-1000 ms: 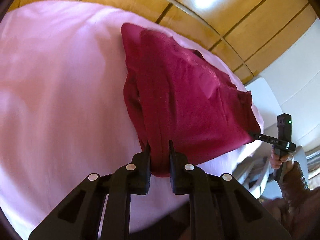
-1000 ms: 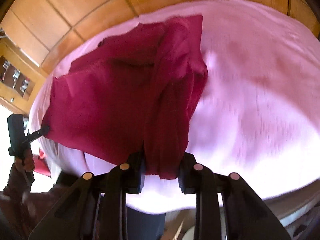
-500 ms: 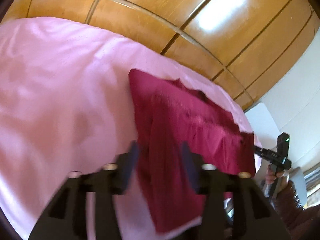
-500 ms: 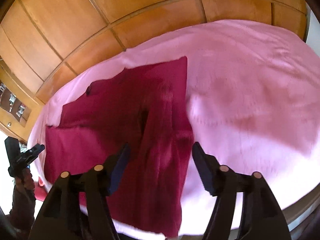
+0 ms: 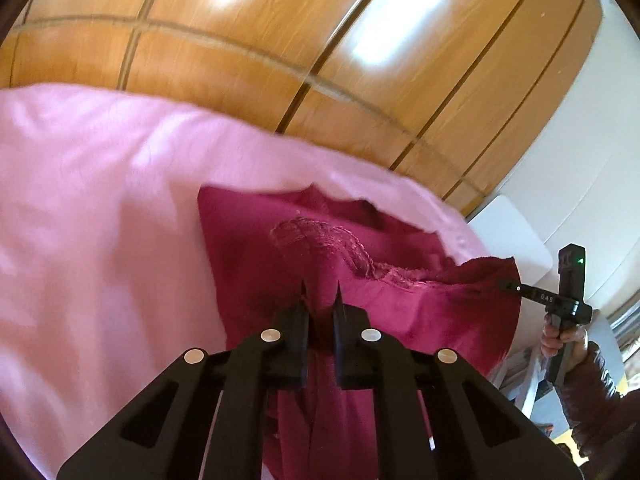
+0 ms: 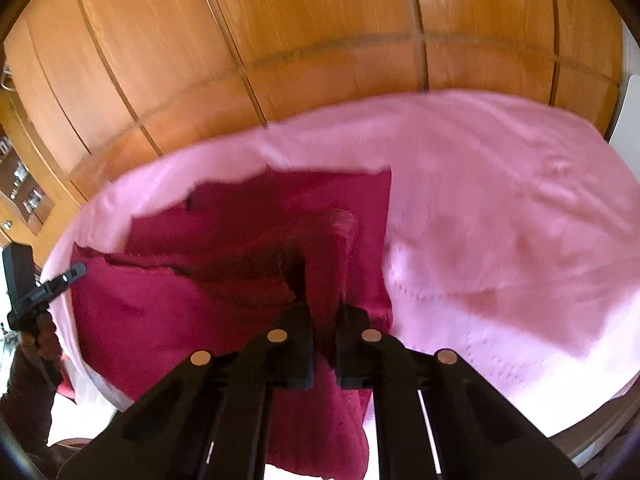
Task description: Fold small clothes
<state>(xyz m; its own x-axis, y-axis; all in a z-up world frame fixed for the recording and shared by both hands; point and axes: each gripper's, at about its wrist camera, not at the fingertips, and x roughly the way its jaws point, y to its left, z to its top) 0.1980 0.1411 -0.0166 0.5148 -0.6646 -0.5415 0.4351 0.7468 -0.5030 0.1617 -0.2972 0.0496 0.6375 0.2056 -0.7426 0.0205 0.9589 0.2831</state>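
A dark crimson fabric garment (image 5: pixel 384 288) lies on a table draped with a pale pink cloth (image 5: pixel 100 216), close to the far edge of the tabletop and toward the side where the wood-panelled wall (image 5: pixel 248 40) meets a white wall (image 5: pixel 580 152). The left gripper (image 5: pixel 320 292), a black two-finger tool with round silver rivets, has its jaws drawn nearly together and pinches a bunched fold of the crimson cloth, which runs down between the fingers and hangs below them toward the camera. In the right wrist view the right gripper (image 6: pixel 323 300), of the same black make, is likewise clamped on a gathered fold of the garment (image 6: pixel 224 288), the fabric passing between its tips and falling below them over the near edge of the tabletop. Part of the garment is raised off the pink cloth, with a ragged hem edge lifted across its middle, while the far portion lies flat, its far corner squared against the pink cloth (image 6: pixel 500 216). From the left wrist camera the right gripper's narrow tips (image 5: pixel 520 289) reach the garment's far corner, held by a hand (image 5: pixel 564 334) in a dark brown sleeve (image 5: pixel 600 392). From the right wrist camera the left gripper (image 6: pixel 70 273) shows at the opposite corner, beside a wooden cabinet (image 6: pixel 24 184).
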